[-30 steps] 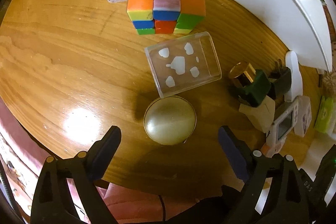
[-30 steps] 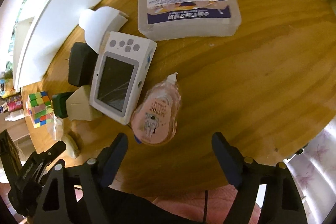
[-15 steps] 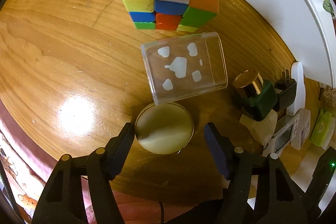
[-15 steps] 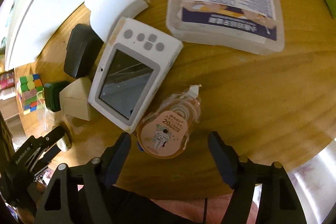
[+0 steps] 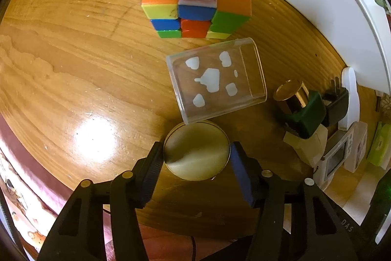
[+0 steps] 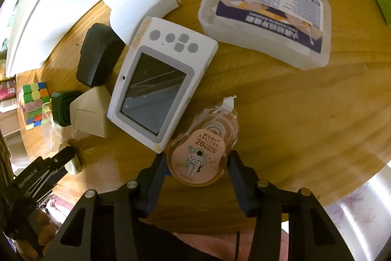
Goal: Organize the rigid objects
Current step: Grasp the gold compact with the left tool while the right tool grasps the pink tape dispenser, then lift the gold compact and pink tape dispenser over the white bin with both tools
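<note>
Grasp step: left gripper (image 5: 196, 155) is pinching the round gold tin (image 5: 196, 153) on the wooden table (image 5: 73, 70); right gripper (image 6: 197, 166) is bracketing the correction tape (image 6: 204, 153) (contact unclear). Next: lifting both straight.

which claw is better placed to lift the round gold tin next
Left. The left claw already straddles the round gold tin, a finger at each side. The right claw sits around the correction tape.
</note>
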A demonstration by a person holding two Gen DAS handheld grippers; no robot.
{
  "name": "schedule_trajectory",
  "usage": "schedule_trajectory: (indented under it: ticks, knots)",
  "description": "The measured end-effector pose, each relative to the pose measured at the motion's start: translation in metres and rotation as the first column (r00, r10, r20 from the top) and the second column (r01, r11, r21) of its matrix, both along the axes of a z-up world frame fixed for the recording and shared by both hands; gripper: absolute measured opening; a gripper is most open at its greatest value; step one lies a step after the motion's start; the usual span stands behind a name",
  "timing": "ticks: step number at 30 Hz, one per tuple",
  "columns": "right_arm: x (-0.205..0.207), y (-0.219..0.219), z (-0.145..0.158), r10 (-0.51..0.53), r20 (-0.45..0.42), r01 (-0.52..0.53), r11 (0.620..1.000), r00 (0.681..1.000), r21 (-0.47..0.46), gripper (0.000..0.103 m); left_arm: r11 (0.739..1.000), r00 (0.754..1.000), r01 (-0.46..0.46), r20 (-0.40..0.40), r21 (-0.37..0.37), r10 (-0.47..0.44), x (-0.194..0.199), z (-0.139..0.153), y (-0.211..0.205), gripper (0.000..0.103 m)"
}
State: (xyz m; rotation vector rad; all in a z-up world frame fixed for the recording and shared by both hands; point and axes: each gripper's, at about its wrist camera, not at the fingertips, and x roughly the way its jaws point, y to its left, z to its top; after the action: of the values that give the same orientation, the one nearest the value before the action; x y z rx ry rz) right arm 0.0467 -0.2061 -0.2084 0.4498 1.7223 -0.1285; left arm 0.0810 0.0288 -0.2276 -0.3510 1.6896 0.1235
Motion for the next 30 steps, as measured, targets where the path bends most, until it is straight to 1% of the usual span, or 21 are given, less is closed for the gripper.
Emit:
schedule_trajectory:
  ticks: [3,7,12,15,23,27,30]
  knots:
    - [-0.011,-0.008,0.002,-0.020,0.000,0.020,1.000,1.000,0.014,0.051,1.000,1.000,0.024,0.004,0.000,-0.024,0.002,0.007,-0.004,0.059]
    - [-0.021,-0.003,0.000,-0.034,0.000,0.034,0.999,0.999,0.022,0.051,0.999,0.999,0.053,0.003,-0.010,-0.053,0.000,0.009,-0.008,0.059]
    - [-0.035,0.006,0.003,-0.046,0.027,0.045,0.999,0.999,0.023,0.050,0.995,0.996,0.093,0.014,-0.020,-0.093,-0.011,0.018,-0.005,0.059]
    - [-0.045,0.011,0.011,-0.059,0.053,0.058,0.998,0.997,0.019,0.050,0.992,0.992,0.120,0.031,-0.027,-0.119,-0.018,0.024,-0.002,0.059]
    - [-0.062,0.016,0.039,-0.112,0.149,0.113,0.994,0.983,0.004,0.051,0.979,0.977,0.201,0.076,-0.045,-0.197,-0.035,0.051,0.002,0.059]
    - [-0.071,0.010,0.057,-0.137,0.202,0.141,0.990,0.970,-0.002,0.050,0.967,0.964,0.249,0.110,-0.051,-0.243,-0.041,0.069,0.007,0.059]
    - [-0.078,0.012,0.070,-0.159,0.243,0.164,0.986,0.957,-0.003,0.051,0.956,0.948,0.290,0.149,-0.043,-0.281,-0.044,0.086,0.011,0.059]
